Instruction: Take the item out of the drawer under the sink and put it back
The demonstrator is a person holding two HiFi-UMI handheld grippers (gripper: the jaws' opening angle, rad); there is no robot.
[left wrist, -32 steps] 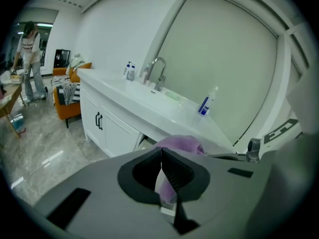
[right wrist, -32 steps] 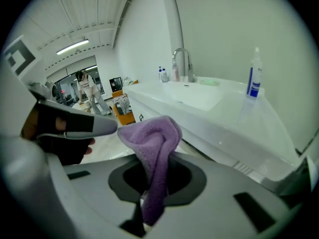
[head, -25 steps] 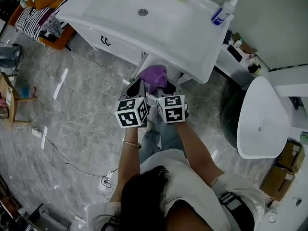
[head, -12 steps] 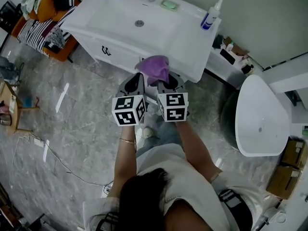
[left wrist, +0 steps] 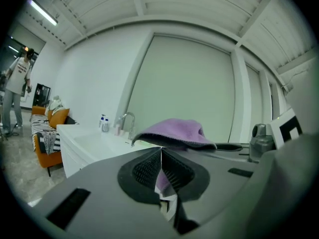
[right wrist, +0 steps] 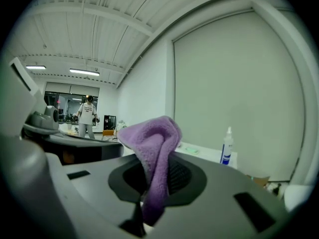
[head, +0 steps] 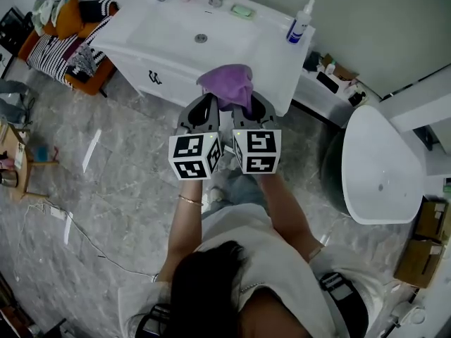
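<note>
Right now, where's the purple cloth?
Head view, centre: the purple cloth is pinched by the left gripper and right gripper, in front of the sink counter.

Bright, even indoor light — all views sharp.
Gripper views fisheye, black vignetted corners; strip lights [right wrist: 83, 72] glow overhead; floor [head: 106, 189] shows pale glare streaks — foreground slightly soft.

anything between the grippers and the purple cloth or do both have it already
Nothing visible stands between them. The left gripper and the right gripper are both shut on the purple cloth, held up at the front edge of the sink counter.
</note>
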